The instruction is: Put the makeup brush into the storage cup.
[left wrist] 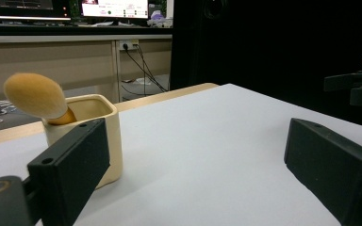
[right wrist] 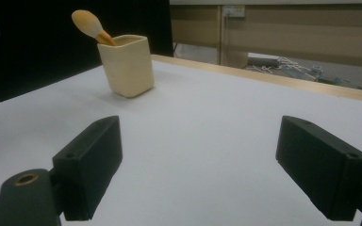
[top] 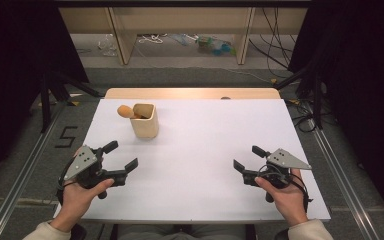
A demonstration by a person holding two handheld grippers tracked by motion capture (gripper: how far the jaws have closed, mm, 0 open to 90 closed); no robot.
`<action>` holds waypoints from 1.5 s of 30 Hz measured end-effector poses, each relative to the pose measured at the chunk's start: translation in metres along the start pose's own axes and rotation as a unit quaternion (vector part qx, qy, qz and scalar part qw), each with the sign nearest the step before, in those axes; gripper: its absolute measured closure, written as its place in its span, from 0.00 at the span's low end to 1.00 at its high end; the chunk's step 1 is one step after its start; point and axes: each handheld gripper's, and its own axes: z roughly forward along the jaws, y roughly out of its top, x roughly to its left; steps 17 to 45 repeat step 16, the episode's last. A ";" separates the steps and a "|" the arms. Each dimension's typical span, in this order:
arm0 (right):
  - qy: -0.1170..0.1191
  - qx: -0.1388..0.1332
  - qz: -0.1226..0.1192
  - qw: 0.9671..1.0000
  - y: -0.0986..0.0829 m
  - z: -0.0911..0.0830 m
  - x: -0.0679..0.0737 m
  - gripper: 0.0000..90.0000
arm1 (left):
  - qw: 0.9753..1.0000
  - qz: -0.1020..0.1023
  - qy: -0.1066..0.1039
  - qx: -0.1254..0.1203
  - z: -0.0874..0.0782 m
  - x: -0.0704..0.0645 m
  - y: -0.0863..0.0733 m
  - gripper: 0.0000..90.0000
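At about eleven o'clock on the table [top: 205, 150], a light, soft-tufted brush [top: 125, 111] leans in the rigid cup [top: 145, 121]; best pinched at its ferrule, both the left gripper [top: 121, 155] and right gripper [top: 248, 157] gaping, empty.

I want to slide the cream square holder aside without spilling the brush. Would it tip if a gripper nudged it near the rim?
Probably. The cream square holder stands taller than it is wide, so a high push may tip it. The orange-bristled brush leans out over one corner, likely adding weight to that side. A low push looks safer on the smooth white table.
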 end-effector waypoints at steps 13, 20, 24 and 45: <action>0.001 -0.002 -0.002 1.000 -0.001 0.000 -0.001 0.18 | 1.000 0.000 0.006 0.013 0.000 0.002 -0.006 0.09; -0.002 0.004 -0.006 1.000 0.000 -0.001 -0.002 0.18 | 1.000 -0.006 0.010 0.018 0.001 0.005 -0.007 0.09; -0.002 0.004 -0.006 1.000 0.000 -0.001 -0.002 0.18 | 1.000 -0.006 0.010 0.018 0.001 0.005 -0.007 0.09; -0.002 0.004 -0.006 1.000 0.000 -0.001 -0.002 0.18 | 1.000 -0.006 0.010 0.018 0.001 0.005 -0.007 0.09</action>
